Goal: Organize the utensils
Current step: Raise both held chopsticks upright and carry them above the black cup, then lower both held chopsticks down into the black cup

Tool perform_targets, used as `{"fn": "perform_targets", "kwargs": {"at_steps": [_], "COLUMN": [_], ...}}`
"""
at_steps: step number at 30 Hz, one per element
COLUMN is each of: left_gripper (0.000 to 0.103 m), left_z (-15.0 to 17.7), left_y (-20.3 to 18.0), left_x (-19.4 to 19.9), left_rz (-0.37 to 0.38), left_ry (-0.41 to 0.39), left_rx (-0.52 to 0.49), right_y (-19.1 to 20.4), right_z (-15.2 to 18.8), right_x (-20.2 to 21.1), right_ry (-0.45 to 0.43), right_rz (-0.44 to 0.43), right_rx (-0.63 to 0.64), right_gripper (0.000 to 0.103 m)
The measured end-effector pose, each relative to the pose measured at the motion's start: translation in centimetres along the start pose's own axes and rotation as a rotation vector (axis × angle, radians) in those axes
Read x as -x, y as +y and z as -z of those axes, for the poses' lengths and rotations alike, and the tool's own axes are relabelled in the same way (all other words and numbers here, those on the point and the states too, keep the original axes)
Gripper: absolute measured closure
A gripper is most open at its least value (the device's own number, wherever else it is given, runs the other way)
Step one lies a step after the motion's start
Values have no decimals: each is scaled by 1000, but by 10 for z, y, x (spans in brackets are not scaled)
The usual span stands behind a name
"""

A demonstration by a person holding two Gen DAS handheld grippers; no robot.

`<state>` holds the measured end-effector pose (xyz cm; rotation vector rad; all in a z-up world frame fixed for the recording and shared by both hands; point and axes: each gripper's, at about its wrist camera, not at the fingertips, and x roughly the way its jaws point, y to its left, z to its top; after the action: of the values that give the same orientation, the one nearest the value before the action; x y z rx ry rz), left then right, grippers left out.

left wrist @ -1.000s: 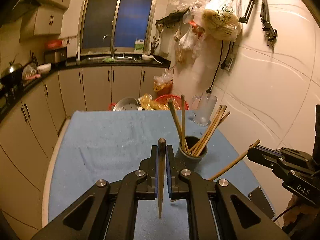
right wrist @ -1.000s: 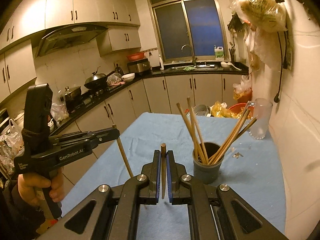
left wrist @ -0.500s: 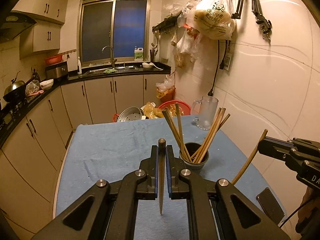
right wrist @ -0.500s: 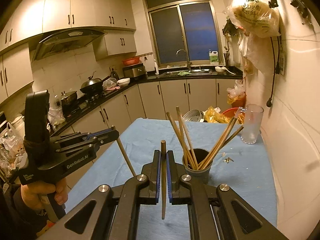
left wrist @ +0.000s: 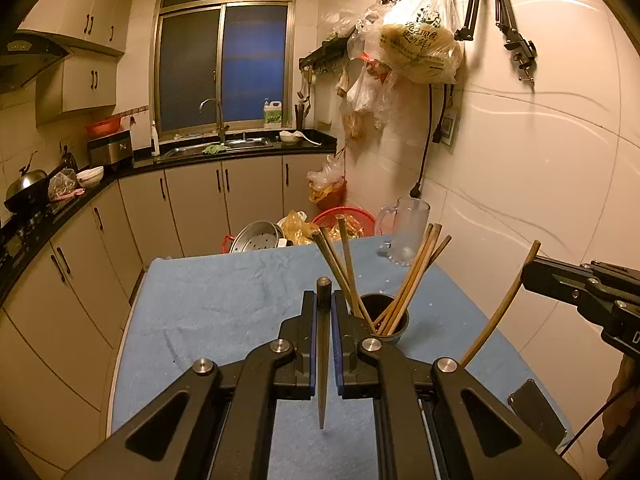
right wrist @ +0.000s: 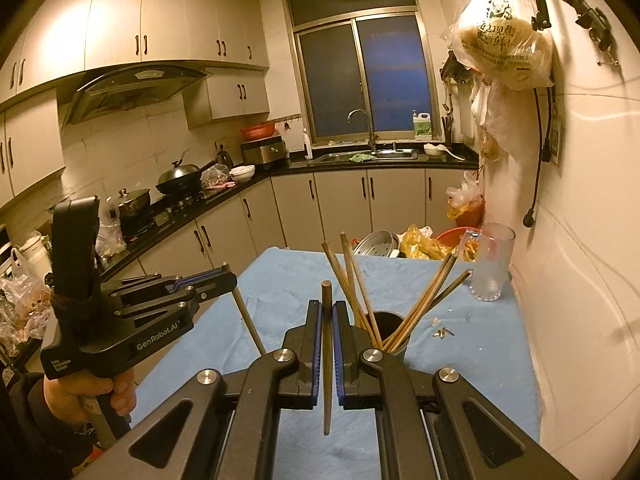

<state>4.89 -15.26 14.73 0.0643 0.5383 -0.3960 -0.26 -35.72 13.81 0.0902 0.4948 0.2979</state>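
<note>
A dark cup (left wrist: 385,322) (right wrist: 389,335) holding several wooden chopsticks (left wrist: 412,276) stands on the blue cloth-covered table (left wrist: 224,304). My left gripper (left wrist: 323,304) is shut on a single chopstick (left wrist: 322,356), held upright above the table, left of and nearer than the cup. My right gripper (right wrist: 327,316) is shut on another chopstick (right wrist: 327,360), also above the table, just short of the cup. Each gripper shows in the other's view: the right one (left wrist: 532,276) with its slanted chopstick (left wrist: 500,308), the left one (right wrist: 228,278) with its chopstick (right wrist: 248,320).
A glass mug (left wrist: 406,232) (right wrist: 490,264) stands at the table's far right by the wall. Small scraps (right wrist: 440,332) lie right of the cup. A phone (left wrist: 536,412) lies at the near right edge. Baskets and a steamer pan (left wrist: 258,236) sit beyond the far edge.
Both grippers have risen and pulled back a little from the cup, each still holding its chopstick. The cup looks lower and farther in both views.
</note>
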Motion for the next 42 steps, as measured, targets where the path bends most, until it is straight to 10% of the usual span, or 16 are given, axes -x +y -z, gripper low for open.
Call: {"fn": "perform_targets", "kwargs": {"at_steps": [42], "left_gripper": [96], "left_z": [-100], "left_y": [-33], "left_x": [-44], "left_rz": [86], "left_ry": [-109], "left_rx": [72], "right_y": [-45], "right_z": [-78], "right_x": [11], "right_ry": [-130], "right_rz": [92], "right_rx": [0], "right_gripper": [97]}}
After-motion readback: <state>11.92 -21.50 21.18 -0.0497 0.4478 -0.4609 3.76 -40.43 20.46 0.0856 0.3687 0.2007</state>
